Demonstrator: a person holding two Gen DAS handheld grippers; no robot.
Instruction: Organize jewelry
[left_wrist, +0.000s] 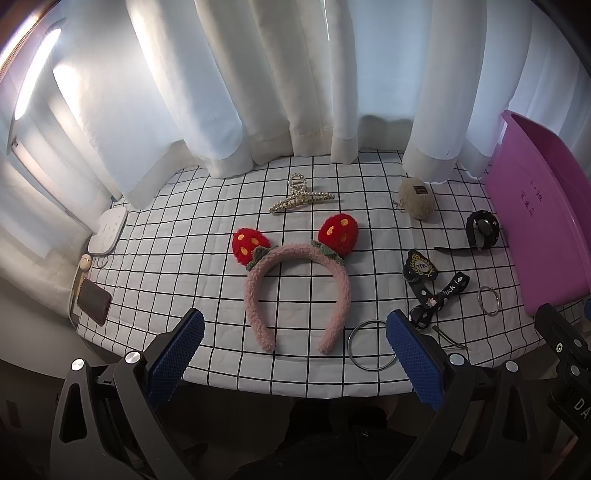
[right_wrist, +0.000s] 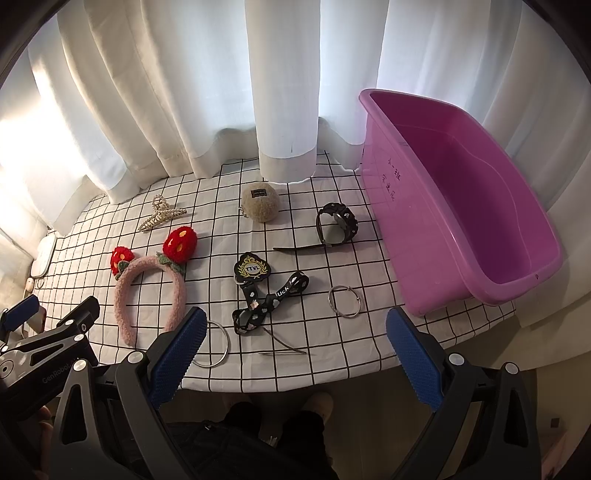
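Both tools hang at the near edge of the bench, each spread wide with nothing between its blue pads: the left tool (left_wrist: 295, 347) faces the headband (left_wrist: 295, 291), the right tool (right_wrist: 295, 347) faces the lanyard (right_wrist: 266, 299) and the split ring (right_wrist: 345, 301).

Nothing lies in the pink tub (right_wrist: 476, 206) at the right end of the bench (right_wrist: 207, 229), so the sorting looks not yet begun. The jewelry is all spread on the checked cloth: a pearl claw clip (left_wrist: 299, 197) and a fuzzy pouch (right_wrist: 260, 201) at the back, a watch (right_wrist: 336, 223) just left of the tub, a bangle (left_wrist: 371, 343) and a bobby pin (right_wrist: 286, 345) near the front edge.

The step in hand seems to be choosing a first piece. The split ring is nearest the tub and the right tool, a fair first pick, but it is thin and flat on cloth, so the tool would need to come down low and close across the wire. The headband is bulkier and easier for the left tool.
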